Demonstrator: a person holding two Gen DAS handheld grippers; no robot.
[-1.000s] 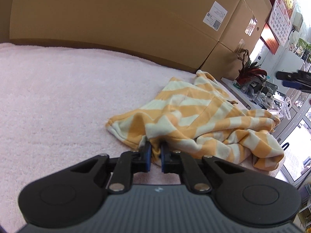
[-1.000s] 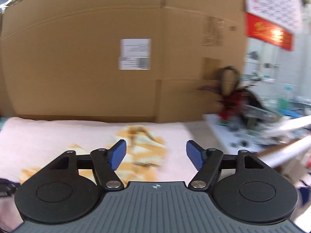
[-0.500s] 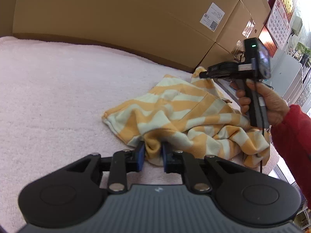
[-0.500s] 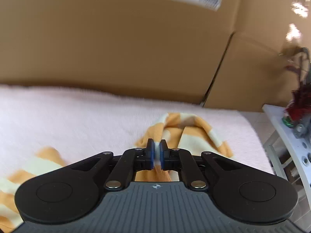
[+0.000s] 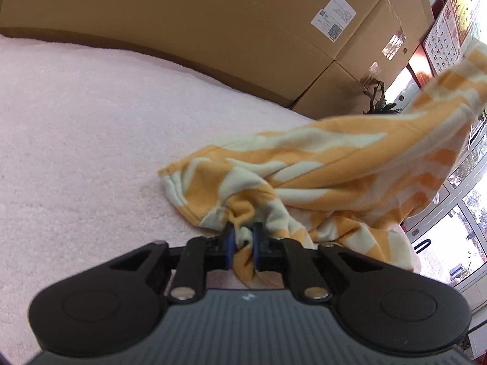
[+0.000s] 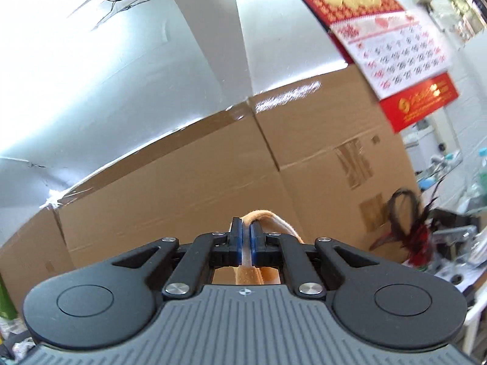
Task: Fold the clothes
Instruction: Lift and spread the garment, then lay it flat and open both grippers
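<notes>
between both claws, striped garment stretched

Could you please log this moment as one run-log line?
left gripper: shut on orange-and-cream striped garment | right gripper: shut on garment, lifted | pink fleece surface: garment partly resting

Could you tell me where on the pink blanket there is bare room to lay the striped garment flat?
The pink blanket lies bare from the cardboard boxes down to the left gripper. The right side is crowded: the striped garment bunches there, near the blanket's edge.
</notes>
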